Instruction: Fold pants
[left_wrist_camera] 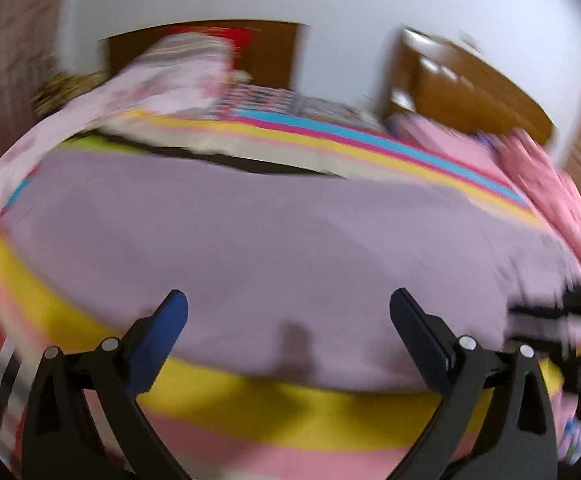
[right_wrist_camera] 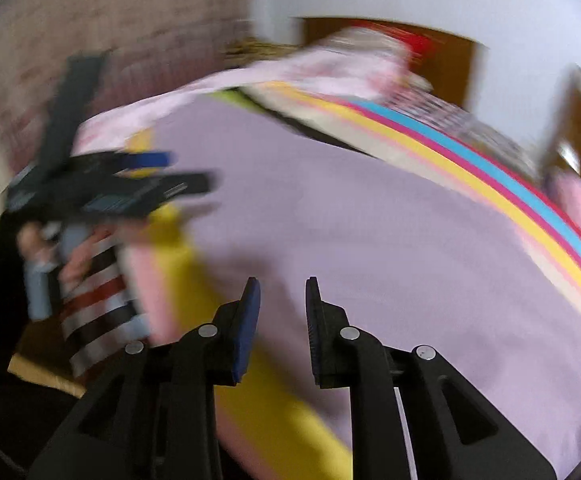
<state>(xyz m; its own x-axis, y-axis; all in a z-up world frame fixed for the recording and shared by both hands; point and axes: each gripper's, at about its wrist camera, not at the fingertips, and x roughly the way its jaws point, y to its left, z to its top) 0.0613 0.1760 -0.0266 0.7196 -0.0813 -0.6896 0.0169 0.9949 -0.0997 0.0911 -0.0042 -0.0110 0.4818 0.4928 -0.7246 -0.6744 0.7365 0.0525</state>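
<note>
The lilac pants [left_wrist_camera: 282, 232] lie spread flat on the striped bed sheet [left_wrist_camera: 250, 400] and fill the middle of both views; they also show in the right wrist view [right_wrist_camera: 370, 240]. My left gripper [left_wrist_camera: 288, 300] is wide open and empty, just above the pants' near edge. It also shows, blurred, at the left of the right wrist view [right_wrist_camera: 178, 172]. My right gripper [right_wrist_camera: 282, 288] is narrowly open and empty above the pants' near left part. Both views are motion-blurred.
A pink floral quilt [left_wrist_camera: 162, 76] is piled at the bed's far left. Pink bedding [left_wrist_camera: 538, 184] lies at the right. A wooden headboard [left_wrist_camera: 470, 88] and a white wall stand behind. A striped cloth [right_wrist_camera: 98, 312] hangs at the bed's near-left edge.
</note>
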